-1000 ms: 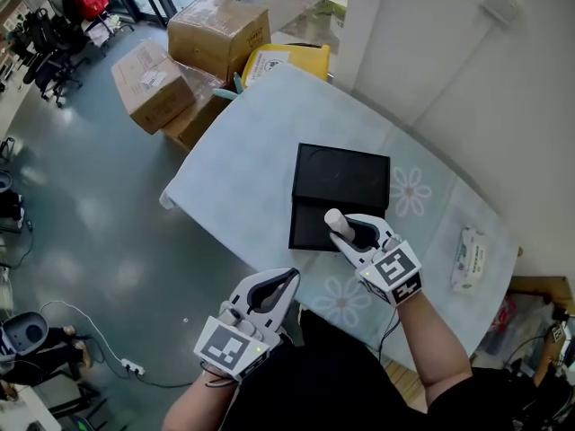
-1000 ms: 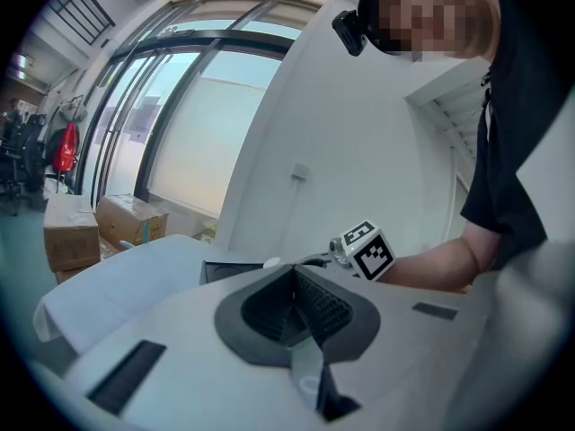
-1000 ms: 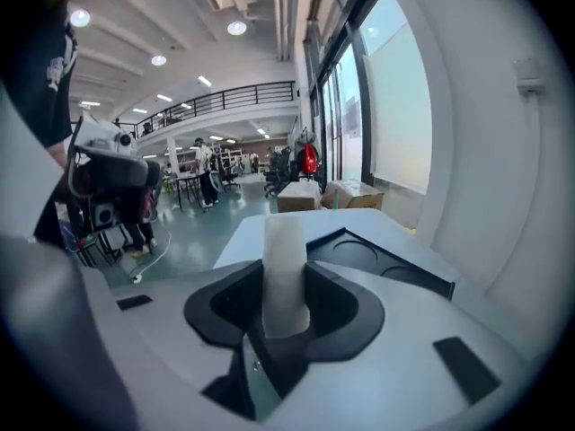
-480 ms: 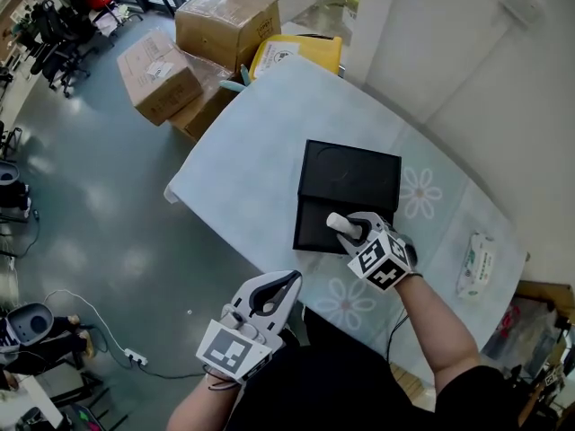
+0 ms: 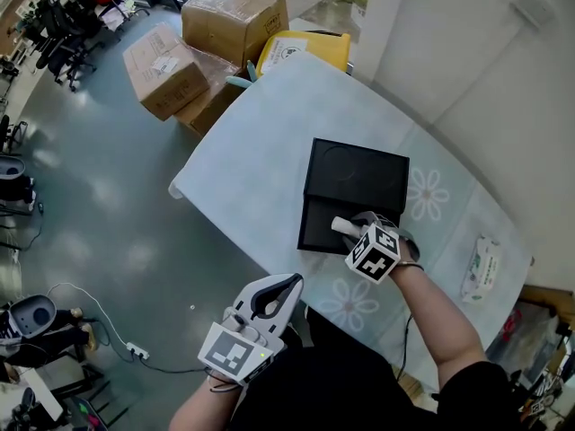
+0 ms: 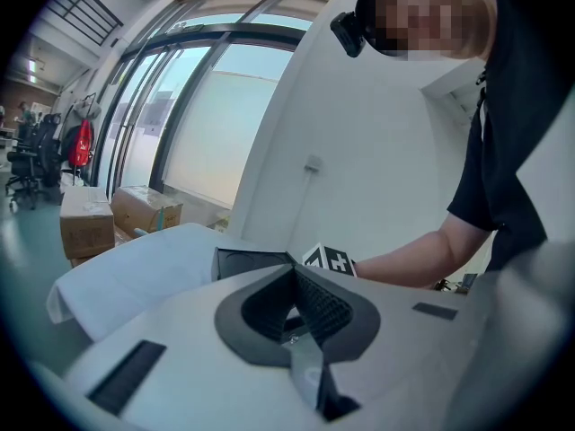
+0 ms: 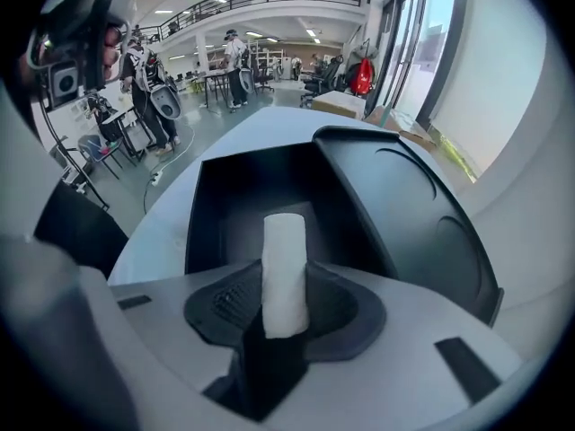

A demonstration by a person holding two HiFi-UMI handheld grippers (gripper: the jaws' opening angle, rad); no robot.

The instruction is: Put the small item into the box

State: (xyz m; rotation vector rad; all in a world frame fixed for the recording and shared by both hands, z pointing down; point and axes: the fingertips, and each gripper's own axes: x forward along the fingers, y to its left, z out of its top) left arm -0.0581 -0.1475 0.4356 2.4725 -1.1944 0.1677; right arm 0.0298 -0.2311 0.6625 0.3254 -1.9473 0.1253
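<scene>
So the right gripper has its jaws clamped on the small item, a little white roll. The roll sticks out past the jaw tips over the near half of the open black box. Whether it touches the box floor is hard to say. In the right gripper view the roll points straight at that inner tray, with the lid part lying off to the right, a round recess pressed into it.

The left gripper hangs off the near edge of the table, jaws pressed together with nothing between them.

As for writing, the wipes pack at the right end of the table has print, and the cardboard boxes and yellow bin on the far side carry white labels, all too small to read.
</scene>
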